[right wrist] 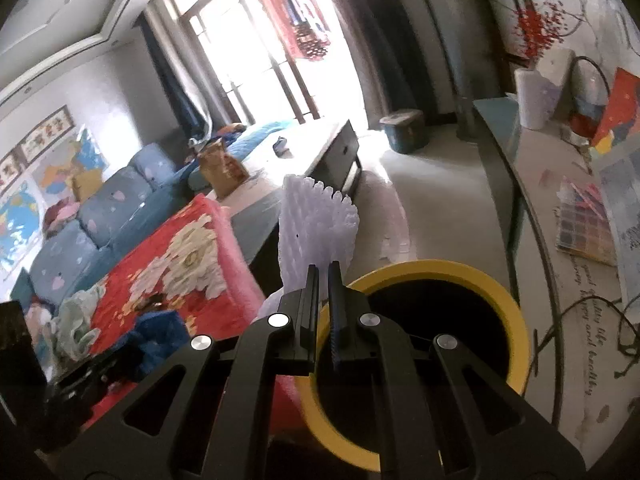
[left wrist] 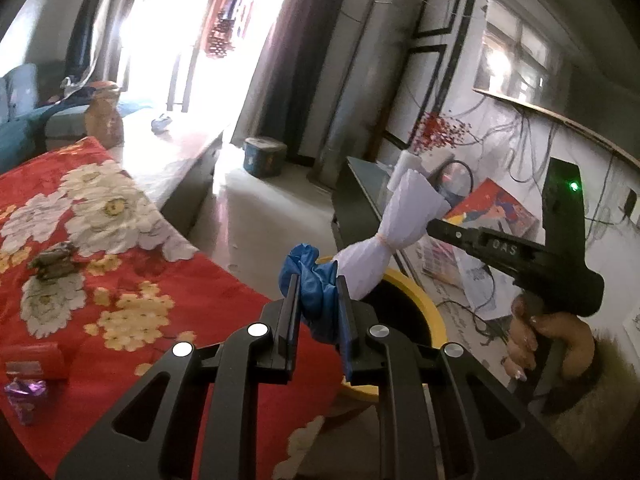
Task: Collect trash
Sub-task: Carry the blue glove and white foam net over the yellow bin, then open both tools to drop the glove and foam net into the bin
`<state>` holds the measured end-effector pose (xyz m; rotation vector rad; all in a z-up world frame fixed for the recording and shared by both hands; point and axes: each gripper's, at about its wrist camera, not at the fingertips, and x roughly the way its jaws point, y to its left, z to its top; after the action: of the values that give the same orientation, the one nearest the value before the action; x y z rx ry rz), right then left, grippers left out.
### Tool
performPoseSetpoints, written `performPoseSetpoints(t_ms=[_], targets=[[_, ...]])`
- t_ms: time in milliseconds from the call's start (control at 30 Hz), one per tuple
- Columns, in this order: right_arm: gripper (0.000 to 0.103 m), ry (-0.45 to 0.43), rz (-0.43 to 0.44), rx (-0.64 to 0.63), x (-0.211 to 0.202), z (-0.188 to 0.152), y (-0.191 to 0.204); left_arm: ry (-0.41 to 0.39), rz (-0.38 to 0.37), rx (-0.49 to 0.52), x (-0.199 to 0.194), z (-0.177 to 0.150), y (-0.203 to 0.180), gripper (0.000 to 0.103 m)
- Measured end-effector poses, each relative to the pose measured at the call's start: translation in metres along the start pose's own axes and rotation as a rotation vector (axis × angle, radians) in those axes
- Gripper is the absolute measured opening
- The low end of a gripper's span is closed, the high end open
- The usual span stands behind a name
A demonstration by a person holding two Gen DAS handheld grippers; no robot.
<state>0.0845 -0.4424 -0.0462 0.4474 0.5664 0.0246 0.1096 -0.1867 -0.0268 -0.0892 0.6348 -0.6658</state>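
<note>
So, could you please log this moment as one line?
left gripper: shut on blue glove | right gripper: shut on foam net | both near yellow bin

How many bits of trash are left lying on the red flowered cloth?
3, in the left wrist view: a crumpled greenish-brown wrapper mid-cloth, a red packet near the left edge, and a purple foil wrapper just below it. More may be hidden behind the left tool.

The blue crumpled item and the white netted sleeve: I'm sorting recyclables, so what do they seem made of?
The blue crumpled item in the left tool looks like thin rubbery glove material: soft folds, matte sheen. The white netted sleeve in the right tool looks like foam mesh, probably fruit padding: puffy open cells, scalloped edge.
</note>
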Motion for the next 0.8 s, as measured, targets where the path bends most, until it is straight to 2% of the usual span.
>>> performPoseSetpoints(t_ms=[367,800], targets=[[0.003,-0.033,-0.087,0.028,-0.006,0.004,-0.025,0.038,-0.068,0.04,0.023,-0.007,-0.026,0.016],[0.003,-0.008,-0.169,0.043,0.004,-0.001,-0.049,0.081,-0.129,0.099,0.054,-0.02,-0.049,0.016]])
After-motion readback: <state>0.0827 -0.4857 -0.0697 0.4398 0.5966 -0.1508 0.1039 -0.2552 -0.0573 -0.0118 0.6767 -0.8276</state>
